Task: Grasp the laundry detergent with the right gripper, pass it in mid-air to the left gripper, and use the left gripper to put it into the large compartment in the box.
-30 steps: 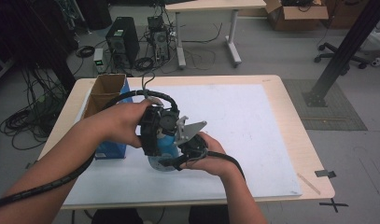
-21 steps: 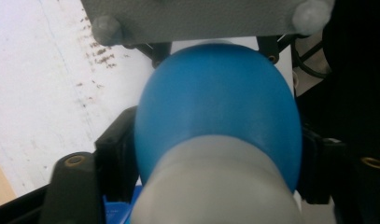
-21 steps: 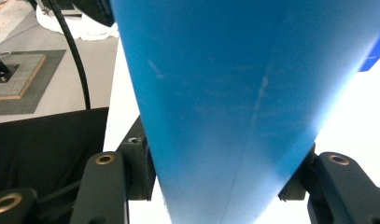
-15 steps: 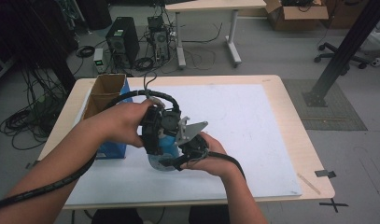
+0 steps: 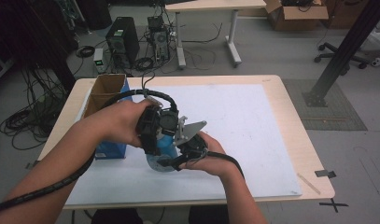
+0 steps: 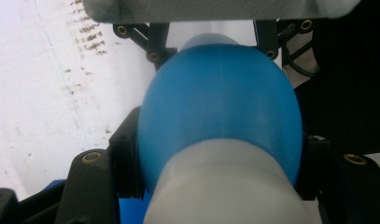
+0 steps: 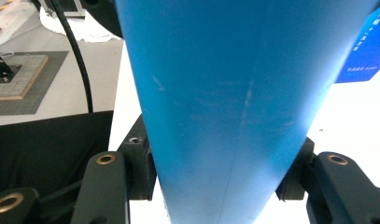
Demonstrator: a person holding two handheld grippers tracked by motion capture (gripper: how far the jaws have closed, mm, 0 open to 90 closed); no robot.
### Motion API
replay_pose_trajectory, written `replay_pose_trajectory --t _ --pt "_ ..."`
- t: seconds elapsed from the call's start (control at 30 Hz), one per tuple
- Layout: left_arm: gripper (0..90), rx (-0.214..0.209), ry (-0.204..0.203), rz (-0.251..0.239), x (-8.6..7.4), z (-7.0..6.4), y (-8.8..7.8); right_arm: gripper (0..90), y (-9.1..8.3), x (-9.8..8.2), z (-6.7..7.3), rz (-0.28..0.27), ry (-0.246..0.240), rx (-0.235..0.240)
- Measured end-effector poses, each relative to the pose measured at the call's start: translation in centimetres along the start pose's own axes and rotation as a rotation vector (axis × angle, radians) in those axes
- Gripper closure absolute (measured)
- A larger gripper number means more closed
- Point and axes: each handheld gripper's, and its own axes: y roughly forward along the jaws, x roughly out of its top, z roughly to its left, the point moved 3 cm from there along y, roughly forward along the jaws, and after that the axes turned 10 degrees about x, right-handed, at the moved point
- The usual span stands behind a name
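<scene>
High view: both grippers met over bench's near-left area, by blue box point(image 5: 110, 149). Left gripper point(image 5: 152, 135) and right gripper point(image 5: 190, 147) each clamped on blue bulb object point(image 5: 163, 142). Judged step: 2-handed pull/twist; next needs steady opposed force w/o slip.

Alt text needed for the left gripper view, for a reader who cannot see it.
A rounded blue object with a pale grey-white section below it sits clamped between the left gripper's two black jaws. Behind lies a white table cover, scuffed with dark marks.
</scene>
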Motion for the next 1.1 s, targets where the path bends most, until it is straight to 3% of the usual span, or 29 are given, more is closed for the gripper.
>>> replay_pose_trajectory --t 0.47,0.7,1.1 --pt "38.0 0.007 -0.002 0.016 0.62 -0.09 -0.69 41.3 -0.39 -0.1 0.18 -0.049 0.002 -0.006" --pt "38.0 0.028 0.0 0.035 0.63 0.01 -0.75 26.7 -0.74 -0.52 0.4 -0.062 0.024 -0.023" --pt "38.0 0.033 0.0 0.037 0.92 0.1 -1.06 16.1 -0.68 -0.92 0.41 -0.068 0.038 -0.047"
